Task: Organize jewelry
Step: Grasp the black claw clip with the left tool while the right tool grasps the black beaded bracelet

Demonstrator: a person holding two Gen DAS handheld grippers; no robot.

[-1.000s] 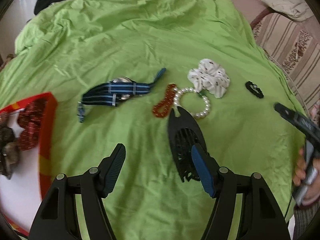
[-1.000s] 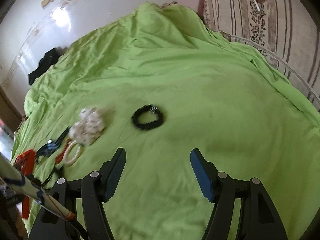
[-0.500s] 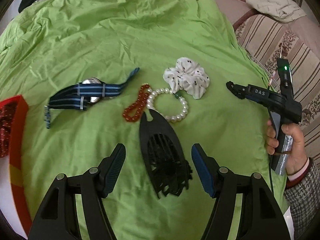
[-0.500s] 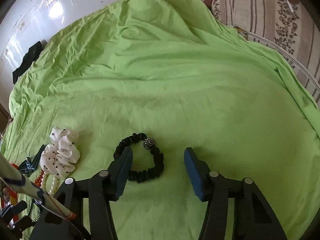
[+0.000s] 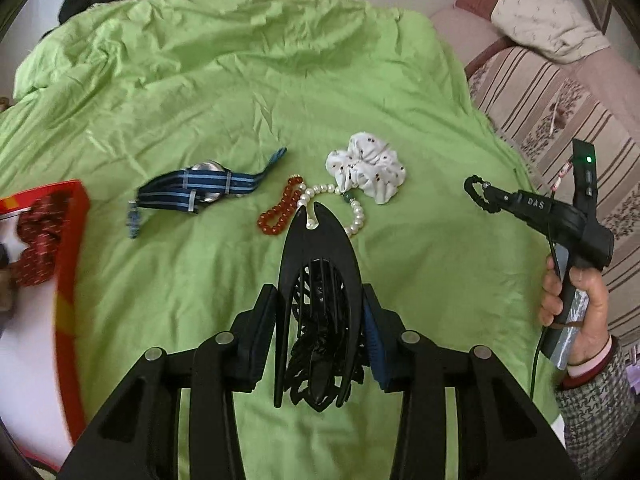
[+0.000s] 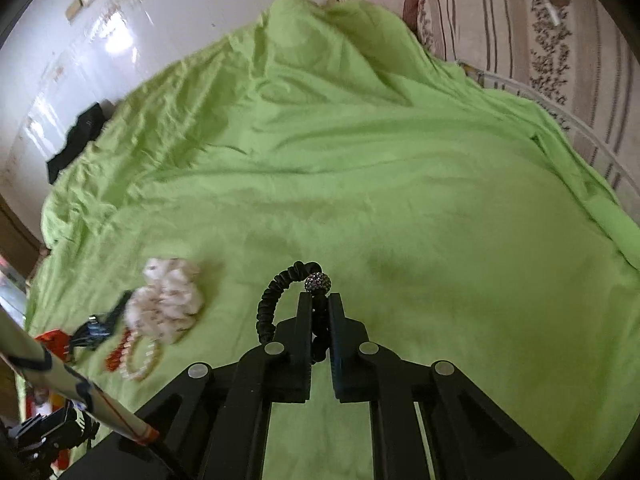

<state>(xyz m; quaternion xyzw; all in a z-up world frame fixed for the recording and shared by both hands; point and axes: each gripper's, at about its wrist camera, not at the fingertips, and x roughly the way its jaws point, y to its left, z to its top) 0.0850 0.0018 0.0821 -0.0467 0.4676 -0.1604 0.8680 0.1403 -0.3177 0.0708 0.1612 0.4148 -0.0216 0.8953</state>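
Green bedspread (image 5: 240, 80), left jaws closing around black hair claw (image 5: 320, 280) (upright), right jaws clamped on black scrunchie (image 6: 276, 296)

A large black hair claw clip (image 5: 320, 312) stands off the green bedspread (image 5: 200, 92), pointed end toward the far edge. A black ruched hair tie (image 6: 280, 296) with a sparkly bead hangs lifted near the right edge. Mid-bedspread lie a white dotted scrunchie (image 5: 368, 172), a pearl bracelet (image 5: 352, 208) touching it, an amber bead bracelet (image 5: 280, 210) beside that, and a blue-striped strap watch (image 5: 204, 192) farther left
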